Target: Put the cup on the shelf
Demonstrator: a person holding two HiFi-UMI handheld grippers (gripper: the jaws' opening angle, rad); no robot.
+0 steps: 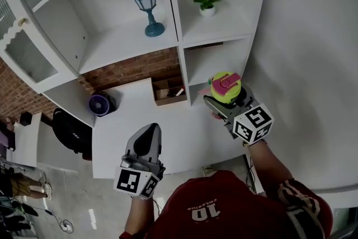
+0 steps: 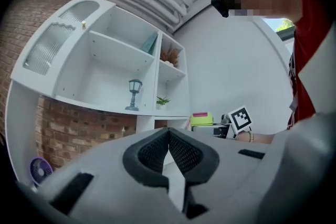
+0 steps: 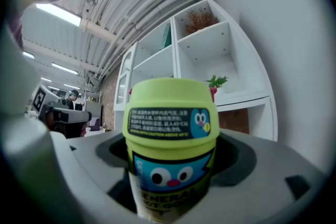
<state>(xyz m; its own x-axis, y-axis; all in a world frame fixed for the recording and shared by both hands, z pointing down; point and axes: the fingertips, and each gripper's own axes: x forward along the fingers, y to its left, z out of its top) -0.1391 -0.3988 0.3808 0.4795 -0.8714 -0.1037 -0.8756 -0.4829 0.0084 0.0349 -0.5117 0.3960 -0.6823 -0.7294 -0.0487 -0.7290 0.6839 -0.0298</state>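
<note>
A lime-green lidded cup (image 1: 225, 88) with a pink flap on top and a cartoon face on its label (image 3: 170, 152) stands upright between the jaws of my right gripper (image 1: 222, 103), which is shut on it. I hold it in the air just in front of the lower right bay of the white shelf unit (image 1: 178, 42). My left gripper (image 1: 146, 141) hangs lower, over the white desk (image 1: 140, 103); its black pads (image 2: 169, 150) meet with nothing between them. The cup (image 2: 201, 120) also shows in the left gripper view, small and to the right.
On the shelf stand a teal lantern (image 1: 147, 10) and a small potted plant (image 1: 206, 3). A brown open box (image 1: 168, 90) sits on the desk by the shelf's divider, and a purple fan (image 1: 99, 103) lies at the desk's left end. A white wall (image 1: 313, 53) borders the shelf's right.
</note>
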